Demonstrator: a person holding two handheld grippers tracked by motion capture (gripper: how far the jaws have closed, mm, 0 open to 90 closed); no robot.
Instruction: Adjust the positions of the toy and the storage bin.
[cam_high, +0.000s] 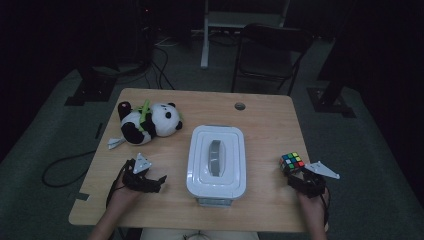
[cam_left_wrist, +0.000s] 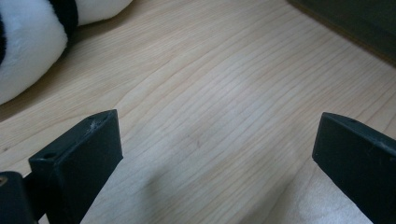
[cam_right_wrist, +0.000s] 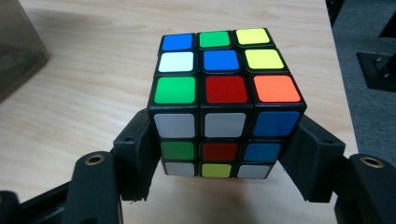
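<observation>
A Rubik's cube (cam_high: 292, 162) sits near the table's right edge, and my right gripper (cam_high: 296, 175) is shut on it. In the right gripper view both black jaws press the lower sides of the cube (cam_right_wrist: 224, 93), with the gripper (cam_right_wrist: 224, 151) reaching from below. A black-and-white panda plush (cam_high: 150, 122) lies at the table's left rear. My left gripper (cam_high: 157, 181) rests low on the wood in front of the panda, open, with only bare wood between its jaws (cam_left_wrist: 215, 140). The panda's (cam_left_wrist: 28, 46) white fur shows at the upper left of that view.
A white lidded box (cam_high: 192, 170) with a grey handle stands at the middle of the wooden table (cam_high: 265, 120), between the two grippers; its wall (cam_right_wrist: 18, 46) shows left of the cube. A dark chair (cam_high: 270, 50) and cables stand on the floor beyond.
</observation>
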